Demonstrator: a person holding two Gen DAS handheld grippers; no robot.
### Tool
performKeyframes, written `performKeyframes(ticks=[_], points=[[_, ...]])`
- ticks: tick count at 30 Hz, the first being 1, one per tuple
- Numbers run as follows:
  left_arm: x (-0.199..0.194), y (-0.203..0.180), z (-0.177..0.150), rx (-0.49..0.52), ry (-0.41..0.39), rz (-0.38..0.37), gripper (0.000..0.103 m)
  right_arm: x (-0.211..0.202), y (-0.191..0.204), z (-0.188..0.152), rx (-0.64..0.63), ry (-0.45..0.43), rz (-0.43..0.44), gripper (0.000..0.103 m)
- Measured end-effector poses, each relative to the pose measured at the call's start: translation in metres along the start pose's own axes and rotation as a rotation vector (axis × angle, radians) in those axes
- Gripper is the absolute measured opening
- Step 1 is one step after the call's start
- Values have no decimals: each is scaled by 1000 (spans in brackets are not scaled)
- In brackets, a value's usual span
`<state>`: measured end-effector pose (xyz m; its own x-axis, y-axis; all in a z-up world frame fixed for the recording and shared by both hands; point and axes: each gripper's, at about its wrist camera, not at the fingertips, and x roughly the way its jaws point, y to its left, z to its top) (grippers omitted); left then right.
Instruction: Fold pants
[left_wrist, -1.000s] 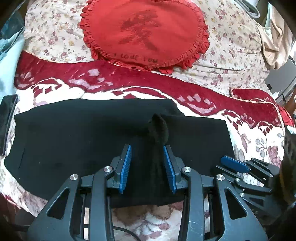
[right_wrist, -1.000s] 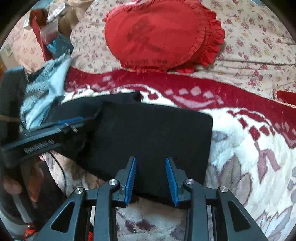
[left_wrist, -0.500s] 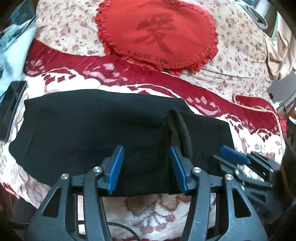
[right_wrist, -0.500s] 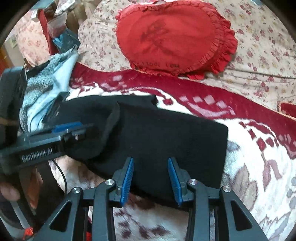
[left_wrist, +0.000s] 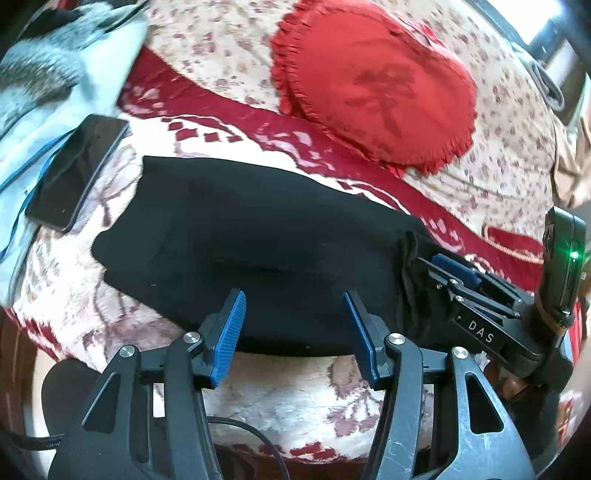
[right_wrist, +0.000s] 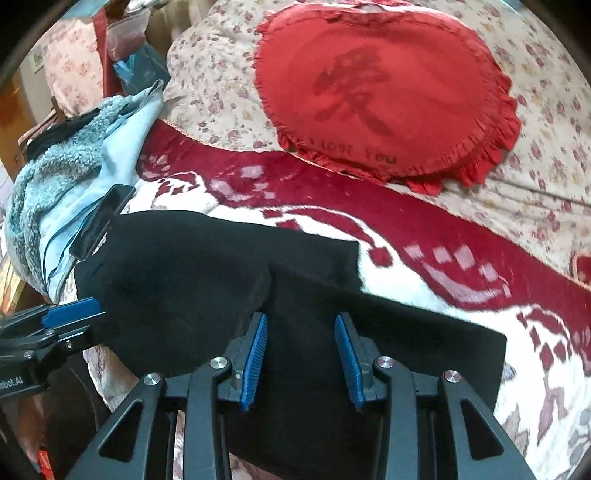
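Fingers (right_wrist: 255, 354) spread over black pants (right_wrist: 207, 280); near edge hidden.

Black pants (left_wrist: 258, 236), red ruffled cushion (right_wrist: 384, 88), red-and-cream patterned blanket (right_wrist: 424, 236).

One pants (left_wrist: 258, 236), one cushion (left_wrist: 373, 85), one phone (left_wrist: 77, 170), two grippers.

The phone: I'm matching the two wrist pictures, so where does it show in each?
Left wrist: the phone lies at the left edge, beside the black pants.
Right wrist: the phone sits at mid-left, seen edge-on, touching the pants' corner.
Shared landmark: the red heart cushion beyond the pants.
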<state>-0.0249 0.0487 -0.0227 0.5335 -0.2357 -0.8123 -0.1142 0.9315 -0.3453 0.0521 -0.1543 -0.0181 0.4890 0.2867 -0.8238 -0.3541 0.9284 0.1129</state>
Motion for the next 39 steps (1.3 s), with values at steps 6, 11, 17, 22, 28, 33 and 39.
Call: performKeyframes(ticks=[6,11,17,22,28,33,39], points=[[-11,30,-2,-133,-27,-52,66,11,21,6,-37,15,29,37],[-20,51,-3,-209,-55,-46,68,11,27,19,-31,-5,98,37],[-21,76,-3,-292,-75,-45,68,27,52,42,-75,12,268,37],[-18,91,-3,-352,-67,-37,68,48,82,67,-147,43,335,37],[-13,97,-1,-371,-57,-37,68,73,126,100,-298,94,395,38],[-5,102,-1,-396,-46,-36,69,98,161,115,-417,163,426,39],[7,99,0,-384,-32,-15,69,119,182,121,-497,192,414,39]])
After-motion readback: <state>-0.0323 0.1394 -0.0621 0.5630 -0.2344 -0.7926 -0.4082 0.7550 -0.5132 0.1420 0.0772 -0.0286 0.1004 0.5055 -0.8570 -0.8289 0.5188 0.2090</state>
